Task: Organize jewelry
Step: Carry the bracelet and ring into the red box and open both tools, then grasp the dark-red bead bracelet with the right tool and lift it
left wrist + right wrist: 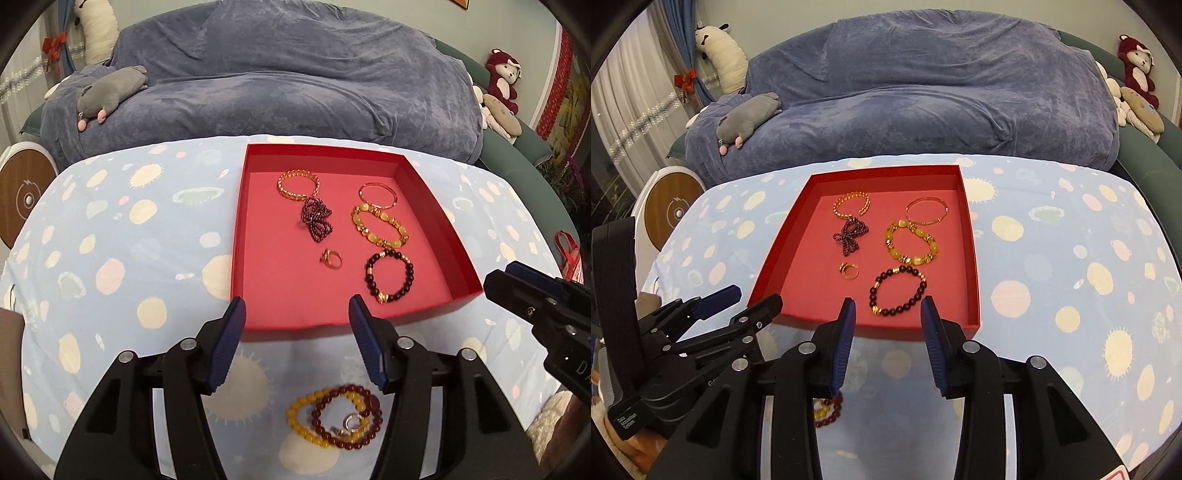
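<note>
A red box [240,206] [971,236] on the table holds a gold chain bracelet [298,185], a dark purple bead bow [317,219], a thin pink bangle [377,195], a yellow stone bracelet [380,225], a gold ring [330,259] and a black bead bracelet [389,276] [897,291]. In front of the box lie a yellow bead bracelet [299,415], a dark red bead bracelet [371,428] and a silver ring [352,422]. My left gripper [297,314] is open above them, empty. My right gripper [888,314] is open and empty at the box's near edge.
The table wears a light blue spotted cloth [129,258]. Behind it stands a sofa under a blue cover [277,85] with a grey plush toy [110,92]. A red plush [1137,66] sits at the far right. A white round device [670,210] stands at the left.
</note>
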The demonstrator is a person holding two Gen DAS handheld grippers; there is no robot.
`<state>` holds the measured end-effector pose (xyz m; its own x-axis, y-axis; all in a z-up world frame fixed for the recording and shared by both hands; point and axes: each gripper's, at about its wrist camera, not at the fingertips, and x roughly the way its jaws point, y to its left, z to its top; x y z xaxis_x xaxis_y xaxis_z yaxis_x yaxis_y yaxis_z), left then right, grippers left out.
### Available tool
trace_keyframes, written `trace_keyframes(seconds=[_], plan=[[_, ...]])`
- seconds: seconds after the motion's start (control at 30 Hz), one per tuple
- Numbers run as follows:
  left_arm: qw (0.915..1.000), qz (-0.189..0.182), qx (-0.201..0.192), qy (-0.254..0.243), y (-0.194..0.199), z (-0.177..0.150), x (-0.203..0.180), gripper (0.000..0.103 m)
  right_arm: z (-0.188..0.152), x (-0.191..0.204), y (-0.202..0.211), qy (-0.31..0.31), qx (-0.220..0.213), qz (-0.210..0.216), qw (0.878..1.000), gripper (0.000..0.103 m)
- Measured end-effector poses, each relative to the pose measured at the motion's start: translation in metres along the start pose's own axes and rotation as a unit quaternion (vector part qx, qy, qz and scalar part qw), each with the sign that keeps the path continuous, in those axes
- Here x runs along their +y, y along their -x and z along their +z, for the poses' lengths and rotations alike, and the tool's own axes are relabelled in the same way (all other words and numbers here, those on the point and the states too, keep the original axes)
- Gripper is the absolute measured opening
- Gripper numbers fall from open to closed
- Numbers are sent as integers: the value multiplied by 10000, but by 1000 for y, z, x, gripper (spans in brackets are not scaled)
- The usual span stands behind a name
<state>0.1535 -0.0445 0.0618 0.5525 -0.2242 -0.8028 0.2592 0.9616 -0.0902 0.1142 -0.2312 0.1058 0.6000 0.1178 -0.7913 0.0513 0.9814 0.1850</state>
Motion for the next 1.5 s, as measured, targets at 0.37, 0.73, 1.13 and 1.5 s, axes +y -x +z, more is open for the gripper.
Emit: trace_keyframes(seconds=[0.37,0.73,1.13,1.5], plan=[[9991,241,296,187,25,-71,18,57,-79,27,7,78,554,220,9982,36],[9966,372,568,462,24,-112,41,56,-103,67,-19,491,854,491,9939,34],[9956,398,626,581,17,-115,48,56,-104,83,-52,842,1064,529,9893,16],[9952,356,694,585,13,-116,46,57,-109,77,-59,947,1193,557,9868,12]])
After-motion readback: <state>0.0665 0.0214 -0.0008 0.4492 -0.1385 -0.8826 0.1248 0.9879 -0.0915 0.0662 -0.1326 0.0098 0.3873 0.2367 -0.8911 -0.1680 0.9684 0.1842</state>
